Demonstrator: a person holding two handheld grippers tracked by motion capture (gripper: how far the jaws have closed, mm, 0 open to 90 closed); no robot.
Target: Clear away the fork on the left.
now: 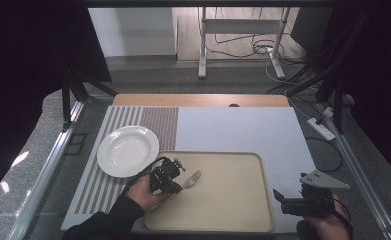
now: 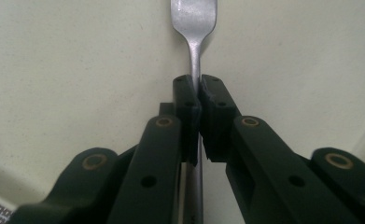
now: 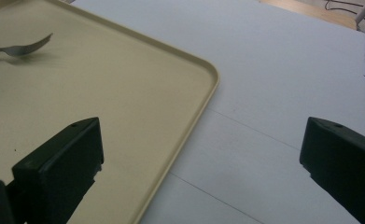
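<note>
A metal fork point(image 1: 192, 178) is held over the left part of the beige tray point(image 1: 233, 200), tines pointing right. My left gripper point(image 1: 175, 183) is shut on the fork's handle point(image 2: 195, 60); in the left gripper view the two black jaws pinch the handle just below the fork head. The fork point(image 3: 24, 47) also shows at the far left of the right gripper view, lifted a little above the tray point(image 3: 138, 93). My right gripper point(image 1: 281, 200) rests low at the tray's right edge, its jaws wide apart with nothing between them point(image 3: 201, 154).
A white plate point(image 1: 128, 150) lies on a striped placemat point(image 1: 133, 125) left of the tray. A pale grey mat point(image 1: 243, 127) covers the table beyond and right of the tray. Cables and a power strip point(image 1: 321, 128) lie off the table's right side.
</note>
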